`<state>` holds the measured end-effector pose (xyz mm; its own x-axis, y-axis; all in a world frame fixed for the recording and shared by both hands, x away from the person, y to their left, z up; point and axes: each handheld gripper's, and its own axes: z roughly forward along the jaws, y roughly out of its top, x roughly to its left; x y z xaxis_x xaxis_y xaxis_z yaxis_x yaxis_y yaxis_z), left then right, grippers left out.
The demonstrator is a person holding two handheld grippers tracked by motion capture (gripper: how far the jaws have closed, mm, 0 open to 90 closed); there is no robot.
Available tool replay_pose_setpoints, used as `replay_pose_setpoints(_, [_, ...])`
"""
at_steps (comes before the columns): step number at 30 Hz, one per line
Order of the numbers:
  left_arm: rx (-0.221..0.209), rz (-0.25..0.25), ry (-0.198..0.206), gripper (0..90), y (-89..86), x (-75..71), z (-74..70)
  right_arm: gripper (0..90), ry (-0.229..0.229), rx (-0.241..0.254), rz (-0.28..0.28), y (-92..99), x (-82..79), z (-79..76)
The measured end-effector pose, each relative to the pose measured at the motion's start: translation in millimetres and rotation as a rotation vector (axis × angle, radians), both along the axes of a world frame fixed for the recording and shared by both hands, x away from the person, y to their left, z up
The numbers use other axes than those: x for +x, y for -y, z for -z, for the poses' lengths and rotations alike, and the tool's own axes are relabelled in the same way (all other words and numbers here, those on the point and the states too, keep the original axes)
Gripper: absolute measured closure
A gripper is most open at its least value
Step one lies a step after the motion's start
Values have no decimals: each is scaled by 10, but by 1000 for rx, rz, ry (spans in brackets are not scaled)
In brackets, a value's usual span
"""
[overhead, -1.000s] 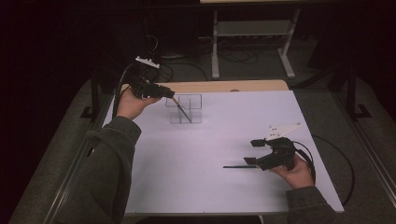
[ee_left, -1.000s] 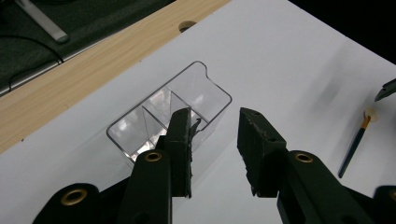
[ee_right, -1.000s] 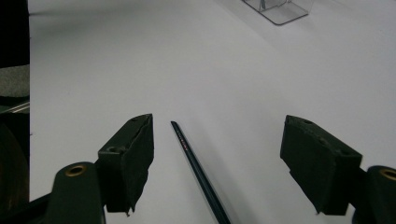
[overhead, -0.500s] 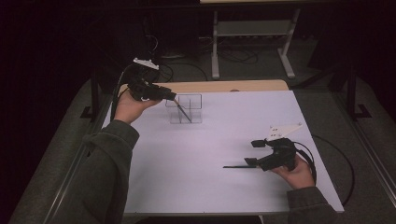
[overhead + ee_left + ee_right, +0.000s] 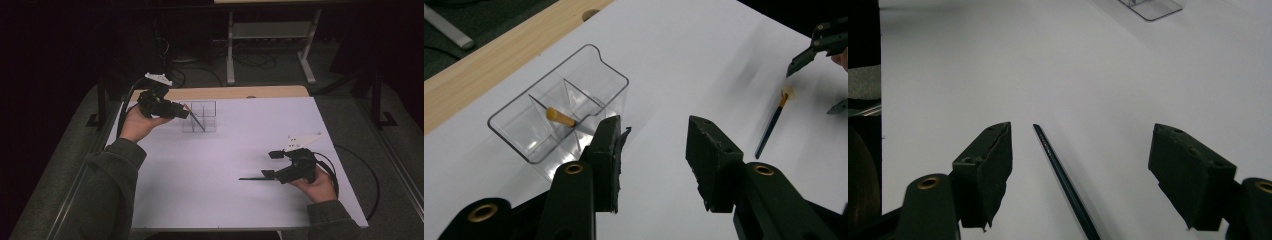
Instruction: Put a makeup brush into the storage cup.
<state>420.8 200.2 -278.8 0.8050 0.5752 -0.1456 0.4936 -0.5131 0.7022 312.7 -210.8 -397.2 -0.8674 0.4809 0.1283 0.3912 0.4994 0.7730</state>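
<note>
The thin dark pencil [image 5: 1063, 185] lies flat on the white table [image 5: 240, 200], near the right side. It looks light, stiff and easy to roll, so grab its middle. The right gripper [image 5: 1080, 175] is wide open around it, holding nothing. Far left, by the clear box [image 5: 559, 112] with another pencil [image 5: 560, 117] inside, the left gripper [image 5: 651, 155] has just been opening, empty.

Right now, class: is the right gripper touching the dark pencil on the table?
Apart. The right gripper view shows the pencil lying between the right gripper's open jaws, with white table visible on both sides of it, so neither pad meets it.
</note>
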Motion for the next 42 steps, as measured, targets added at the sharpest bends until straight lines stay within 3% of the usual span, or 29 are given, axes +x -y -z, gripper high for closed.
replay_pose_setpoints(19, [4,47,9,551,33,-217,139,249,-6,-6,-2,21,13,-15])
replay_pose_setpoints(29, [24,92,20,542,204,-304,168,266,-2,-21,-7,110,-7,-24])
replay_pose_setpoints(42, [13,135,14,532,338,-359,243,283,-18,-32,-10,201,-1,-5])
